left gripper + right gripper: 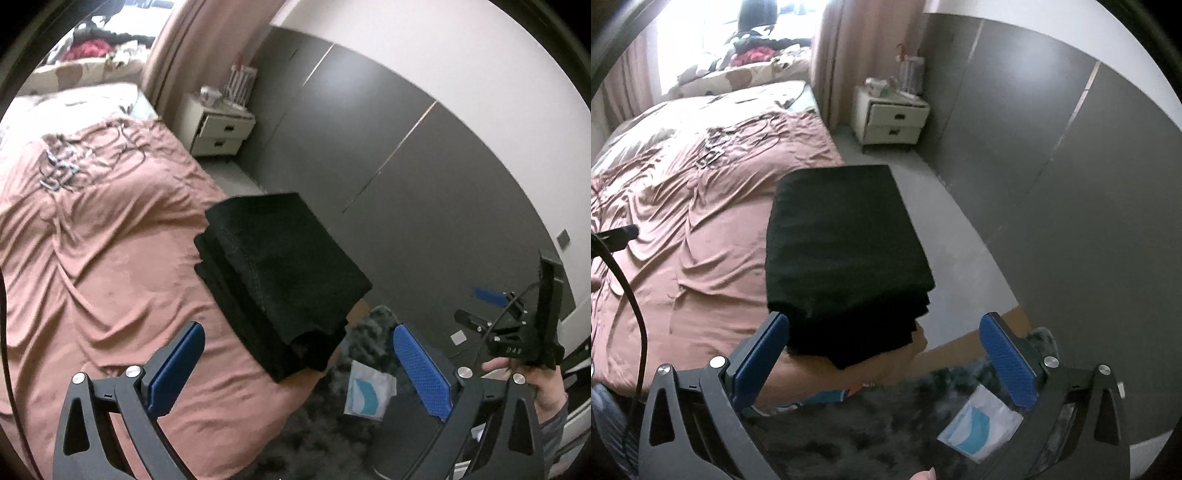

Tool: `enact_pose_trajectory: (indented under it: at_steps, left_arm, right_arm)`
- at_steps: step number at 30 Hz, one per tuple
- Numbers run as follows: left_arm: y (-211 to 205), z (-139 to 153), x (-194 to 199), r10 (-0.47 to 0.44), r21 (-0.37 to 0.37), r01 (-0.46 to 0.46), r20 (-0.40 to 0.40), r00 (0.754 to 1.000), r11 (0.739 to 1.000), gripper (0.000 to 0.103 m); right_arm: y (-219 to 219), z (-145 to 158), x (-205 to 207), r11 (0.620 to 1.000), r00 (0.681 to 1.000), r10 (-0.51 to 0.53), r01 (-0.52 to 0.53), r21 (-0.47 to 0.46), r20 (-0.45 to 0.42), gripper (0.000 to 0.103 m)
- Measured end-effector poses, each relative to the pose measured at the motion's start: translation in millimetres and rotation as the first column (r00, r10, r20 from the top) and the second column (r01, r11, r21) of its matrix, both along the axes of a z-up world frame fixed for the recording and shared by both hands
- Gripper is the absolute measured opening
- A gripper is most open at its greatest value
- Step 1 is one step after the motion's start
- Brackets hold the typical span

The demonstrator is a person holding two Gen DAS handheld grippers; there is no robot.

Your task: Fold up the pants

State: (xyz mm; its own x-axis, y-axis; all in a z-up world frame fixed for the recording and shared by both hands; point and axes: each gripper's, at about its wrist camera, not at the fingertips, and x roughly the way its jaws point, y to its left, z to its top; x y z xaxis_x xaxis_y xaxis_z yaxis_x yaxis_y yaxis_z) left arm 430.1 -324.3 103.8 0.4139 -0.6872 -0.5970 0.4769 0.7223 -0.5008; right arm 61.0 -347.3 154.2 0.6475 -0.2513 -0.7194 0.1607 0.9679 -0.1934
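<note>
Black pants (280,273) lie folded into a thick rectangular stack at the near right corner of the pink bed (103,258), one end overhanging the bed's edge. In the right wrist view the same pants (846,251) fill the centre. My left gripper (299,363) is open, its blue pads wide apart and nothing between them, held back from the stack. My right gripper (886,360) is open too, above and short of the pants' near end. The right gripper's black body and the hand holding it (524,339) show at the right of the left wrist view.
A white two-drawer nightstand (890,118) stands past the bed against grey wall panels (406,166). A dark shaggy rug (871,435) with a white-and-blue packet (979,424) on it lies below. Cables (74,162) rest on the bed's far part. A black cable (631,295) hangs at left.
</note>
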Motion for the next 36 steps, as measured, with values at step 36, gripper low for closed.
enact_pose_trajectory:
  at_steps: [36]
  left_arm:
    - [218, 85, -284, 0.217, 0.095, -0.282, 0.424, 0.879, 0.955, 0.103]
  right_arm:
    - [136, 22, -253, 0.984, 0.948, 0.162, -0.176, 0.026, 0.274, 0.103]
